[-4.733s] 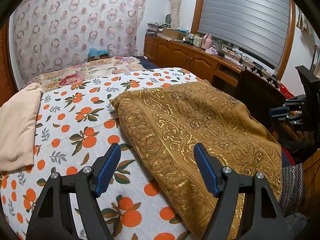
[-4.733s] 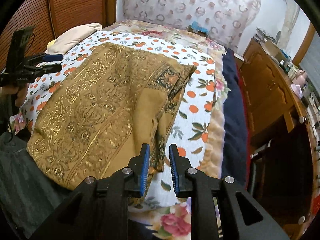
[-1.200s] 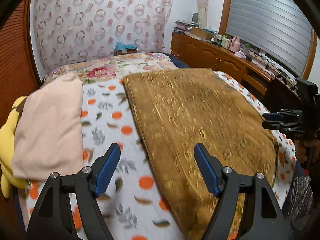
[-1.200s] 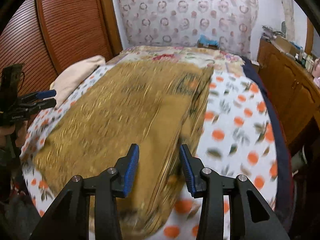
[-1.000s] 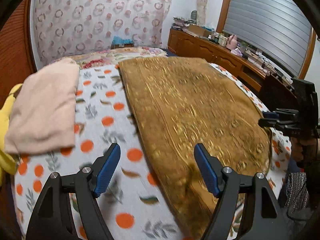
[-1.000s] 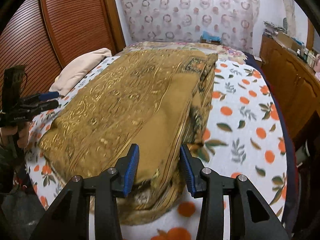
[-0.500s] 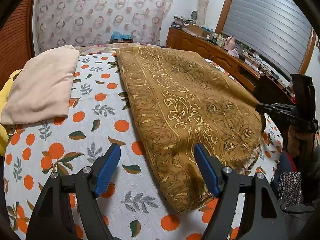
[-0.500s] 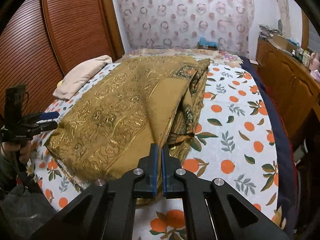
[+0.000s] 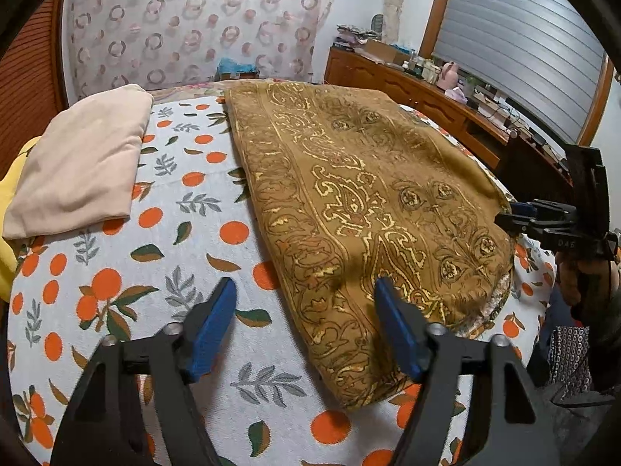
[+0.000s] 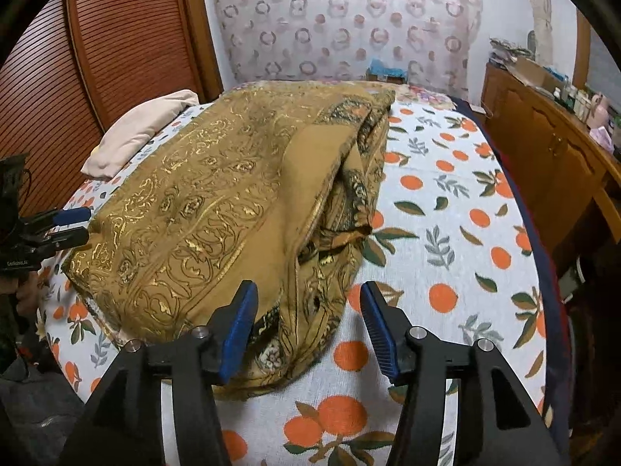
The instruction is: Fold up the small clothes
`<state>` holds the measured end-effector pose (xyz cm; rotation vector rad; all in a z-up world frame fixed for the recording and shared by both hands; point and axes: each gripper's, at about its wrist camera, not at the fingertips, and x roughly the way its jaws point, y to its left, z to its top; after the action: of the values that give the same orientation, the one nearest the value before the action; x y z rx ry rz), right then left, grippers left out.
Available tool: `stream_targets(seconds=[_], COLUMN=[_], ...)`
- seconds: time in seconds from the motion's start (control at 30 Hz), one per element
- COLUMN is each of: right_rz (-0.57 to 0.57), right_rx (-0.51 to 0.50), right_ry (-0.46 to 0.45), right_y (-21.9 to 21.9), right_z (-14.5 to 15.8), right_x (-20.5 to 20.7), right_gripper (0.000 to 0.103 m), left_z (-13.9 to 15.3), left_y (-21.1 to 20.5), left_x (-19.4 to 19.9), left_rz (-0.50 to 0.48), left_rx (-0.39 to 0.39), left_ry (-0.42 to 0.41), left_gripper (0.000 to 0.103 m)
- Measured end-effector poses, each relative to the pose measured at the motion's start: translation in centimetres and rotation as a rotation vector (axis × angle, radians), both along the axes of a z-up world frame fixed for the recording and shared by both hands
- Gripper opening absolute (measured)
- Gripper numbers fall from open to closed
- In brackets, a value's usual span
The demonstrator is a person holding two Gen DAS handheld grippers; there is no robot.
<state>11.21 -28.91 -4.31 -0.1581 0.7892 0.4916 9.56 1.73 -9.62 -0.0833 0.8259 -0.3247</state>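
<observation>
A golden-brown patterned cloth [image 9: 368, 202] lies folded lengthwise on the orange-print bed sheet [image 9: 174, 233]. My left gripper [image 9: 303, 287] hovers over its near left corner. Its jaws are closing, the cloth's edge lies under the gap, and the pads do not press on it. In the right wrist view, the cloth [image 10: 233, 202] shows loose layers along its right edge. My right gripper [image 10: 308, 291] stands over that near corner with its jaws opening and clear of the fabric. Each gripper also appears in the other's view: the right gripper [image 9: 516, 213] and the left gripper [image 10: 73, 225].
A folded beige cloth [image 9: 81, 163] lies at the bed's left side beside something yellow [image 9: 7, 233]. A wooden cabinet [image 10: 543, 147] with clutter runs along the right. A slatted wooden door [image 10: 77, 58] stands on the left. The person's hand [image 9: 574, 275] holds the right gripper.
The right jaws, shut half a second ago, now stand apart over the cloth's corner. The left jaws have narrowed slightly. The cloth has settled flat on the bed.
</observation>
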Motion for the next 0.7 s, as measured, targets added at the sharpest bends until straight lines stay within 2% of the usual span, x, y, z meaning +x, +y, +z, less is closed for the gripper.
stream_targets(seconds=[0.1,0.17,0.33,0.37,0.4,0.43,0.5,0.53,0.6,0.7], right_rz=[0.011,0.017,0.032,0.038,0.049,0.055,0.073,0.085,0.109,0.129], right_rx=[0.015,0.014,0.026,0.027,0.027,0.023,0.036,0.064,0.137,0.145], right_ry=[0.033,0.028,0.026,0.024,0.021,0.017,0.02,0.012,-0.07,-0.15], right_y=[0.0,0.2,0.7,0.8,0.9,1.0,1.0,0.9,0.4,0.4], right_z=[-0.5,-0.7,-0.8,-0.9,-0.9,-1.0,-1.0,-0.7,0.9,3.7], right_x=[-0.1,-0.5,-1.1,-1.1,-1.3,-1.2,-1.0,-1.1,-1.5,-1.0], right_gripper=[0.057,0.057,0.057,0.055,0.042,0.037,0.009,0.009,0.006,0.005], left_z=[-0.3,-0.4,-0.6,-0.6,-0.6,-0.6,-0.3,0.1,1.7,5.4], left_y=[-0.3,-0.5,-0.7,-0.7,-0.8,-0.7,-0.9,-0.9,-0.8,-0.3], left_x=[-0.1,-0.2,-0.3,-0.3,-0.3,-0.1,0.0,0.1,0.7,2.8], left_rz=[-0.025,-0.037,-0.045,-0.049,-0.058,-0.063,-0.086,-0.093,-0.112,-0.109], left_rx=[-0.011,-0.019,-0.022,-0.03,-0.042,-0.049,-0.059,-0.062,-0.083,-0.115], left_ry=[0.019,0.026,0.032,0.035,0.039,0.041,0.036,0.028,-0.008,-0.079], left_gripper=[0.044,0.038,0.032,0.027,0.02,0.016,0.009,0.008,0.007,0.006])
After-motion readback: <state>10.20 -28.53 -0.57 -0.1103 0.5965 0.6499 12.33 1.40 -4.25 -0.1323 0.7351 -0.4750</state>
